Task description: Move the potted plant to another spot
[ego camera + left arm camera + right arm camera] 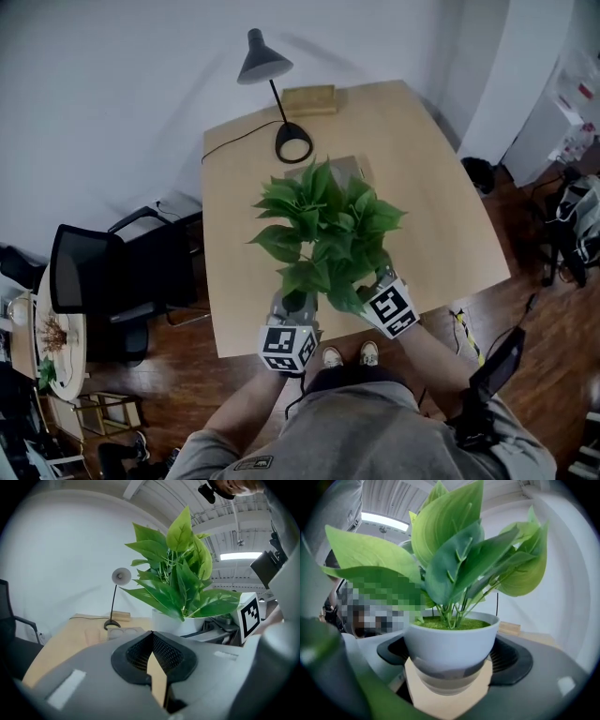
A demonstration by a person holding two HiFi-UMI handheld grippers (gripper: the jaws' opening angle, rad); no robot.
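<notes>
Head view: shows the potted plant (323, 225) over the tan table (441, 187) at its near edge, flanked by left gripper (289, 307) and right gripper (373, 284); lamp (265, 64) behind, wood floor (525, 309) around. Left gripper view: pinches nothing, jaws pressed together just beside the plant, perhaps steadying. Right gripper view: clamps the white pot (450, 644) by its sides, probably for carrying.

The lamp (293, 142) stands at the table's (441, 206) far edge, a block (309, 98) behind it. The potted plant (323, 230) is toward the near edge.
</notes>
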